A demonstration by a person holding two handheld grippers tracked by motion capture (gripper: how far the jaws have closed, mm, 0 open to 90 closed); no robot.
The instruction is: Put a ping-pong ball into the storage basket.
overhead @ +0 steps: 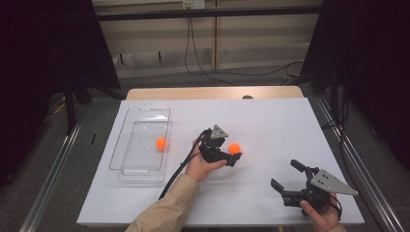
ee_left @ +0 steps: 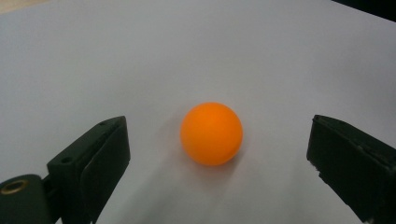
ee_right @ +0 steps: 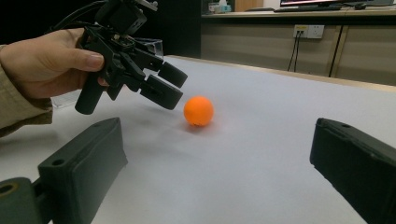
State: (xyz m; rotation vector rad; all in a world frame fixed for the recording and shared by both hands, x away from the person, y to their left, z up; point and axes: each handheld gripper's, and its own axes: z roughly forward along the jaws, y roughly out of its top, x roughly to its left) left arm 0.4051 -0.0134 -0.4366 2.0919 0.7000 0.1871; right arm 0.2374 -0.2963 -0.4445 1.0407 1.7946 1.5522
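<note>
One orange ball (ee_left: 211, 133) on the table, untouched between the wide-open left hand-held gripper (ee_left: 219, 154) jaws.

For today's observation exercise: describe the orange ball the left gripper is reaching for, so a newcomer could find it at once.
Start at the white table and find the left gripper near its middle. The orange ball lies on the bare tabletop at that gripper's open jaws. Its twin, the other orange ball, sits inside the clear tray at the left.
</note>
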